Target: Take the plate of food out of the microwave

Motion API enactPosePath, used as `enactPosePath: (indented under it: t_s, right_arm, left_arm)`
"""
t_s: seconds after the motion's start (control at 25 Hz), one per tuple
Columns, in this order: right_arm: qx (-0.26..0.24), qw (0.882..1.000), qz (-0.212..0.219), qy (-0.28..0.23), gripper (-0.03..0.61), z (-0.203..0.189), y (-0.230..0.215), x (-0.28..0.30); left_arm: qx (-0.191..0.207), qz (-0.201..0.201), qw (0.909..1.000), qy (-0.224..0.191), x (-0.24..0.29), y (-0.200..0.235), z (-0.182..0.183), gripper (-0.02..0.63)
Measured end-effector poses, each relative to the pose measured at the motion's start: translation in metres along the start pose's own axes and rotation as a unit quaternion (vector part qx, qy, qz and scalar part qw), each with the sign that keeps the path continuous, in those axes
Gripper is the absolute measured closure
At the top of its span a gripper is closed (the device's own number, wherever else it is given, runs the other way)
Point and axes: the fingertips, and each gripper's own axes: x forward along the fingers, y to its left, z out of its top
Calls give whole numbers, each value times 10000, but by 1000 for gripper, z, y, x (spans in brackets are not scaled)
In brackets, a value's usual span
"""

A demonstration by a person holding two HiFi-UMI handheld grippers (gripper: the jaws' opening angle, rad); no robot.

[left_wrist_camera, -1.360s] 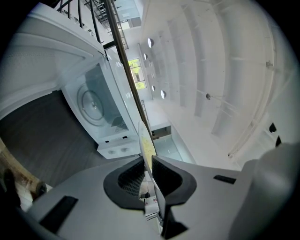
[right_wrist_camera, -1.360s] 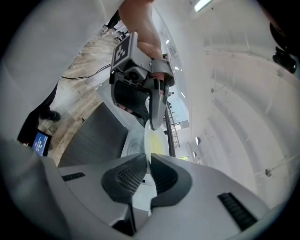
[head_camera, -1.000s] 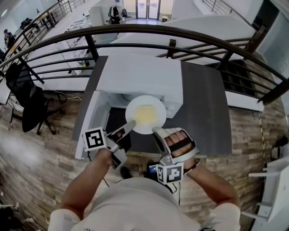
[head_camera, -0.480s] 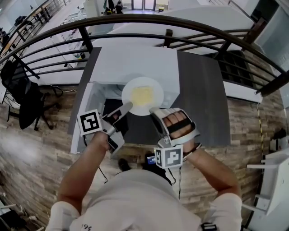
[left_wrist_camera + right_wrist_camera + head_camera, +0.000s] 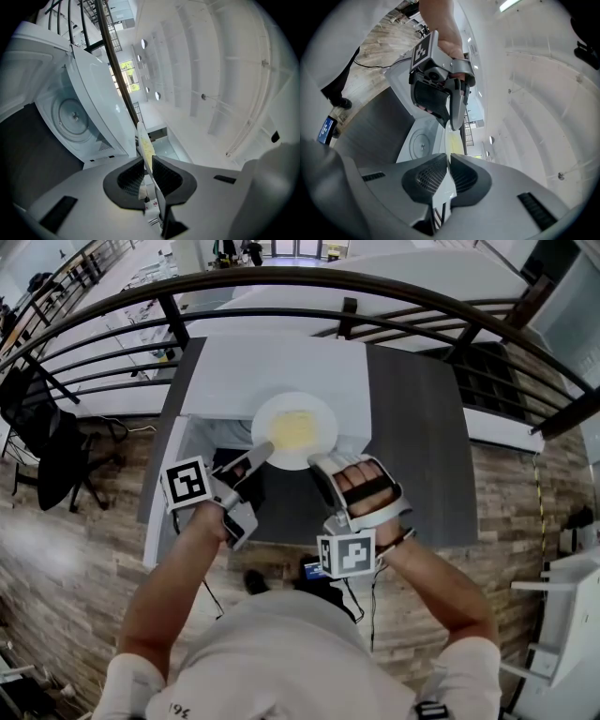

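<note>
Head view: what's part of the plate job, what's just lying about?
In the job:
- plate of food, rim clamped by left gripper and right gripper
- microwave, open

Lying about:
- black chair
- curved railing

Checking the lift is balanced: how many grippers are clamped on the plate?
2. The left gripper pinches the plate at its near-left rim; the right gripper pinches its near-right rim.

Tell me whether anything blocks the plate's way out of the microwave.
Nothing visible does. The left gripper and right gripper each clamp the plate's rim, the door of the microwave stands wide open, and the dark table in front looks bare.
</note>
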Motion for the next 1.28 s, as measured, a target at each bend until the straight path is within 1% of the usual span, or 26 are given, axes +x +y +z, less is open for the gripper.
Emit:
enactPosePath:
  t_s: [0.36, 0.52, 0.64, 0.84, 1.08, 1.16, 1.28]
  right_arm:
    - [-41, 10000, 4, 51, 552, -14, -1, 24]
    - [59, 10000, 31, 72, 555, -16, 7, 33]
    - [110, 9997, 129, 152, 557, -27, 15, 48]
    - [164, 9994, 181, 256, 557, -43, 13, 72]
    - [204, 9987, 293, 353, 557, -60, 23, 74]
    - [245, 9987, 262, 351, 557, -60, 24, 76]
    - [303, 9983, 331, 368, 558, -58, 28, 80]
  left_arm:
    - [116, -51, 9999, -58, 18, 11, 18, 578]
    - [188, -32, 9998, -93, 21, 20, 21, 578]
    - [205, 16, 9997, -101, 33, 32, 28, 578]
    - [205, 48, 9997, -155, 52, 47, 43, 578]
    - [183, 240, 9995, -123, 67, 60, 36, 578]
    - [165, 291, 9994, -95, 68, 64, 35, 578]
    - [70, 276, 9995, -100, 67, 69, 37, 578]
